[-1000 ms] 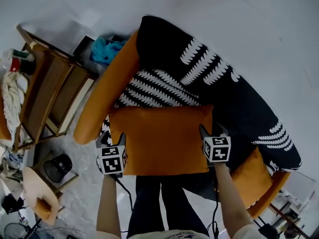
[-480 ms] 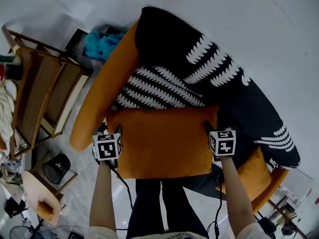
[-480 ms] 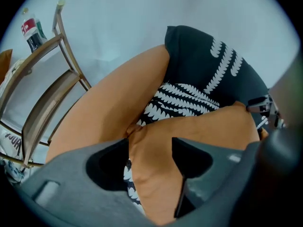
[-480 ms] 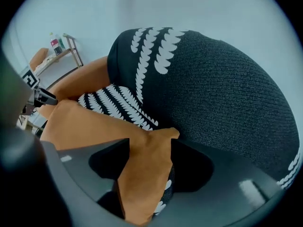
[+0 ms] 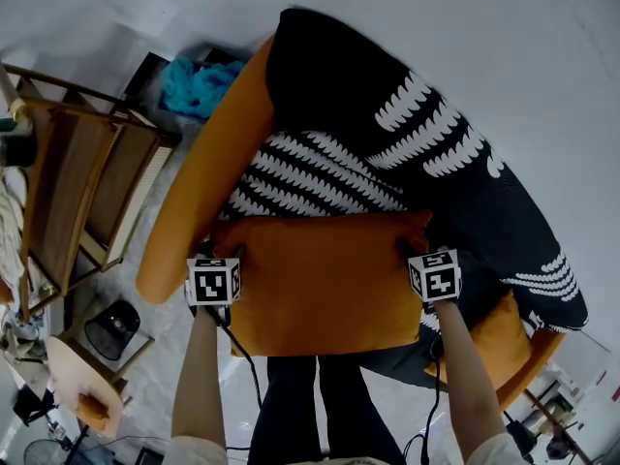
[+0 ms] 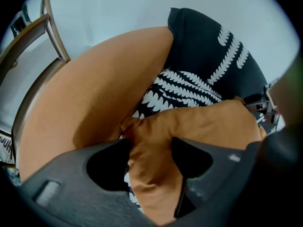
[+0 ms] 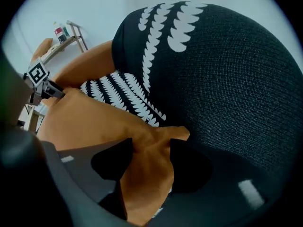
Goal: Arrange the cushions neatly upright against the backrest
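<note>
On the left, the orange armrest [image 5: 203, 172] runs just beside our left gripper [image 6: 150, 157]. Its jaws pinch one upper corner of the orange cushion [image 5: 320, 279] and have just been easing wider, though the fabric is bunched between them. The cushion hangs broad across the front of the seat, its far edge close to the black-and-white patterned piece [image 5: 310, 177]. That piece may be a second cushion or only a fold of the throw; we cannot say. At the opposite corner our right gripper [image 7: 147, 162] is clamped on the fabric, its jaws having just been closing. Behind rises the black-draped backrest [image 5: 387, 85]. We judge that the left pinch needs firming first. Then we should carry both corners level, seat the bottom edge squarely and lean the top against the backrest.
</note>
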Available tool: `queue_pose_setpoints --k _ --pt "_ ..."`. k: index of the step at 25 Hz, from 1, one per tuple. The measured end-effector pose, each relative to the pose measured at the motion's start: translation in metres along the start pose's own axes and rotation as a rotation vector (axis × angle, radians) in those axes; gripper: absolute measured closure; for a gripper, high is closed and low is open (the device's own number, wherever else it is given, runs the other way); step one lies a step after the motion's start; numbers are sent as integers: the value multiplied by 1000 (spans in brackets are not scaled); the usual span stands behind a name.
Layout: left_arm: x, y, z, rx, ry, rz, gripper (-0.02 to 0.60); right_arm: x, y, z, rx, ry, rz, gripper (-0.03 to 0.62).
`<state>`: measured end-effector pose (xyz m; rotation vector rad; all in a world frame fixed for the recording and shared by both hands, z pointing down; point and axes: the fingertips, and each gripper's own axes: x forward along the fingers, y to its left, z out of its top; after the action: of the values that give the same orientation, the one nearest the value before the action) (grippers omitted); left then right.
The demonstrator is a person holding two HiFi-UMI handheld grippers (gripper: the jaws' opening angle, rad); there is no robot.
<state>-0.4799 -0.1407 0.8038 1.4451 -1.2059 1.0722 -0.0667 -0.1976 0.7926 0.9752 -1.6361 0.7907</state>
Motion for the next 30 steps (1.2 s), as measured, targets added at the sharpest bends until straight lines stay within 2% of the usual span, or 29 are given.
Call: queue_pose_setpoints --k 5,8,11,17,23,30 --pt "6 -3 -1 -18 -4 -37 301 9 4 -4 59 8 24 385" --pt "6 -5 -3 -30 9 -73 329 7 7 -6 86 4 34 392" --pt "6 -10 -4 -26 13 -91 358 6 9 -9 130 29 57 433" --pt "0 -13 -7 -13 -7 -71 434 0 16 -11 112 76 36 513" --pt "-12 -18 -13 -22 0 -72 496 -20 20 -12 139 30 -7 560" --pt "-49 -25 -24 50 -5 -87 537 -63 30 -18 180 -50 -14 566"
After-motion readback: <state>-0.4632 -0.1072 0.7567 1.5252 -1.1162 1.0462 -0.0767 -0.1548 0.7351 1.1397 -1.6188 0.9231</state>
